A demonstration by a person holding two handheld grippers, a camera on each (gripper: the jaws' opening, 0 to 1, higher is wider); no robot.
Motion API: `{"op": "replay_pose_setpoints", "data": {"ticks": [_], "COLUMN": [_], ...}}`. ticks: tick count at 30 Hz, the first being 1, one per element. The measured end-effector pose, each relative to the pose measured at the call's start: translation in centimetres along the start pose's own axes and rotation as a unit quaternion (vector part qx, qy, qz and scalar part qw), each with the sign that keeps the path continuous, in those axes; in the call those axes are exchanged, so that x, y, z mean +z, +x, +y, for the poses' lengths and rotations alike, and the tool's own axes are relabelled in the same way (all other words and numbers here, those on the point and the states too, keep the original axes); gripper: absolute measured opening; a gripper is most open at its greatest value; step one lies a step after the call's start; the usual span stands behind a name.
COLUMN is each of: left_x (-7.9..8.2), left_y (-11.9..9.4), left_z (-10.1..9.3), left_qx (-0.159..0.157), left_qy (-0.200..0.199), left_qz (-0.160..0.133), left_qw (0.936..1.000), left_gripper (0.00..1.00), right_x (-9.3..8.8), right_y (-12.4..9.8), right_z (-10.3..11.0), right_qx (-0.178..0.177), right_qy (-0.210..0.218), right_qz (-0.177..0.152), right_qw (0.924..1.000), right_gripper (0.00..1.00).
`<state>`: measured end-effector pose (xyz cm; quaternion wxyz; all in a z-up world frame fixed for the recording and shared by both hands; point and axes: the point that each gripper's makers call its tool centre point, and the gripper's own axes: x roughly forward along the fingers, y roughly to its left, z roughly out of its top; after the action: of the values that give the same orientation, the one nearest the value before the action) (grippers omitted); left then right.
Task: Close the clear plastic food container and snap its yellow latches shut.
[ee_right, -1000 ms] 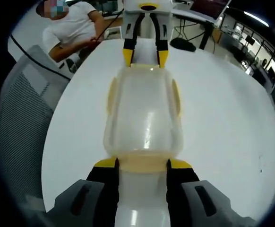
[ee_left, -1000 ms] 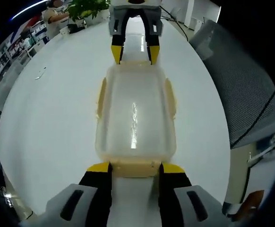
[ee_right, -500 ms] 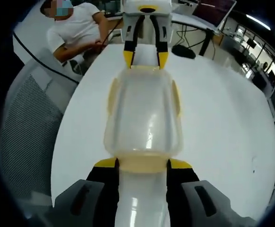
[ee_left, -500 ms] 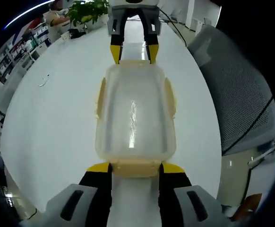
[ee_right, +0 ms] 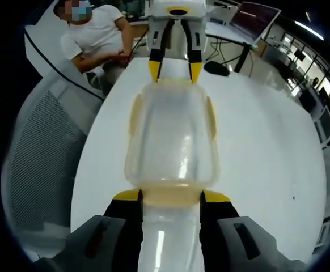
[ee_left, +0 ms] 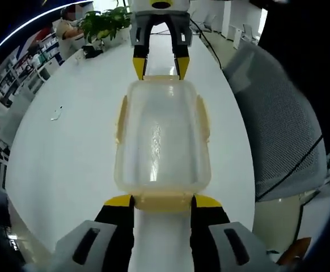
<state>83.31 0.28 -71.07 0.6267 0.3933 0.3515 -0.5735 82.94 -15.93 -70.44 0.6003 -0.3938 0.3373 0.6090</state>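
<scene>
The clear rectangular plastic food container (ee_left: 160, 136) with pale yellow latches lies on the white desk (ee_left: 63, 153) straight ahead of both tools, spanning the gap between them, one at each short end. In the left gripper view, the left hand-held gripper (ee_left: 162, 199) has its two yellow-tipped jaws spread to either side of the near end latch (ee_left: 163, 201), which sits between them; whether the pads press it cannot be told. The right hand-held gripper (ee_left: 157, 65) stands at the far end, its jaws likewise apart and straddling the opposite end latch. The right gripper view gives the mirror picture: the right hand-held gripper (ee_right: 170, 198) brackets its near end latch (ee_right: 170, 195) and the left hand-held gripper (ee_right: 175, 71) waits at the far end. The lid appears already seated on the body, and the side latches (ee_left: 119, 116) look folded against the long walls, though it cannot be confirmed that they are clicked home. The step in hand seems to be the securing of the two end latches. The next move probably calls for each tool to push its latch down and inward against the container's wall until it snaps, with both ends braced against each other so the box does not slide on the smooth desk. The container looks empty; nothing shows through its cloudy walls but light glare.
</scene>
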Motion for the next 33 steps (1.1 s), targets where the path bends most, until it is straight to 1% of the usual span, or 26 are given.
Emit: {"op": "replay_pose_setpoints", "data": {"ticks": [9,12,15,23,33], "left_x": [3.1,4.1,5.5,7.9,11.2], "left_y": [0.0,0.1,0.1,1.0,2.1], "left_z": [-0.6,-0.7,-0.9,-0.8,-1.0], "left_qx": [-0.006,-0.008,-0.005,-0.006,-0.009], "left_qy": [-0.005,-0.009,-0.005,-0.004,0.003], "left_qz": [-0.008,-0.015,-0.022,-0.027,-0.032], "left_qw": [0.9999,0.9998,0.9997,0.9996,0.9994], "left_gripper": [0.32,0.32,0.32,0.32,0.32], "right_x": [-1.9,-2.5,-3.4,-5.4,-8.5], "right_y": [-2.4,-3.3,-4.1,-5.7,-7.2], "right_z": [0.6,0.8,1.0,1.3,1.9], "right_qx": [-0.004,-0.005,-0.005,-0.009,-0.013], "right_qy": [-0.002,-0.003,-0.001,0.004,0.015], "right_qz": [0.004,0.002,0.004,0.009,0.017], "right_qw": [1.0,1.0,1.0,0.9999,0.9997], "right_gripper": [0.35,0.35,0.35,0.36,0.36]}}
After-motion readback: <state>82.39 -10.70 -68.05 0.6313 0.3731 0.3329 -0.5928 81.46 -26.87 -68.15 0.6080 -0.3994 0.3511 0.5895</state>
